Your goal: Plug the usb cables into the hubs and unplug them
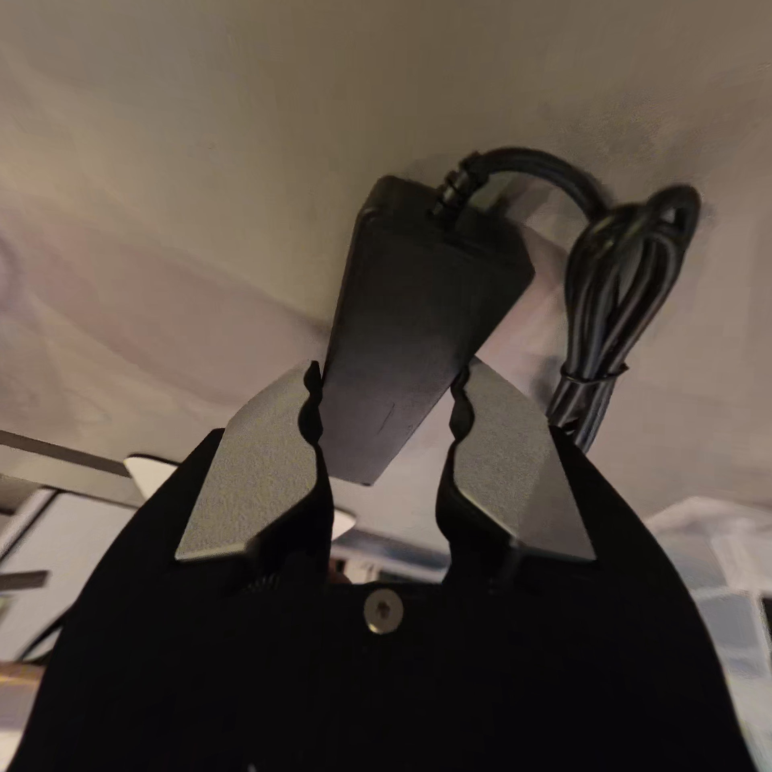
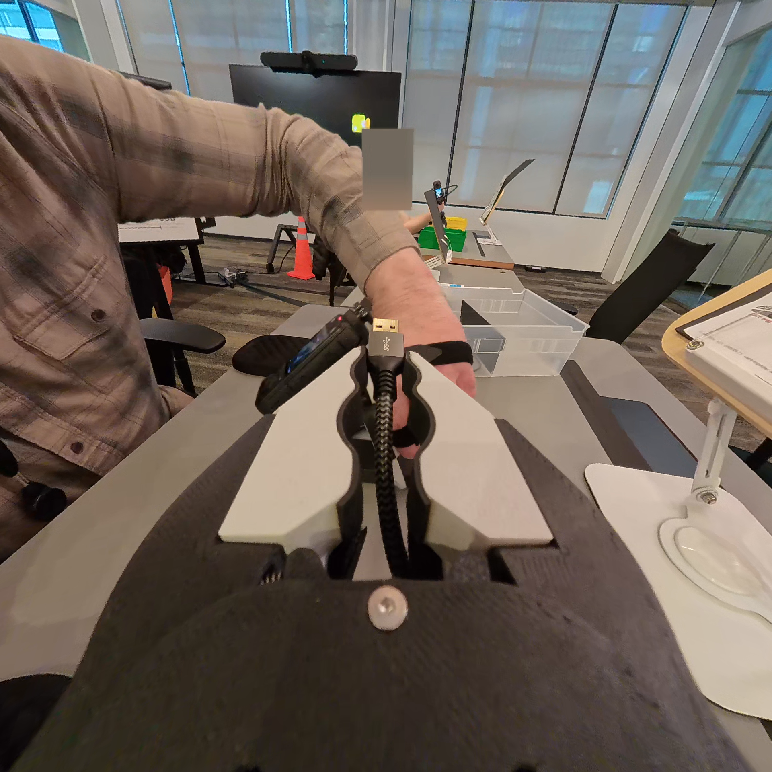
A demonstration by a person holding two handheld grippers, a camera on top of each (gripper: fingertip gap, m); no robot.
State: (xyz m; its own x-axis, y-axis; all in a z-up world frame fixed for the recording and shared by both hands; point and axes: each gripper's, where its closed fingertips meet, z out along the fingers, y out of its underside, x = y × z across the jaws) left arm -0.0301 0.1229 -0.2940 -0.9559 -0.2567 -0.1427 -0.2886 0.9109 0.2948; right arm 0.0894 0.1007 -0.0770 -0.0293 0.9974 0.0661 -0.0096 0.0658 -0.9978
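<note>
We've the left gripper (image 1: 384, 401) clamped on the rigid, light hub (image 1: 417, 326), right gripper (image 2: 385, 376) pinching the stiff braided cable (image 2: 386, 451) just behind its plug (image 2: 387, 334).

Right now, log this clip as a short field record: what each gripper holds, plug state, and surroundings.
left gripper: shut on black hub, raised toward a pale ceiling
hub lead: bundled black cable, tied, hanging beside the hub
right gripper: shut on braided USB cable
USB plug: bare, pointing up, not inserted
connection: hub and plug apart
surroundings: grey table, clear plastic bin
</note>
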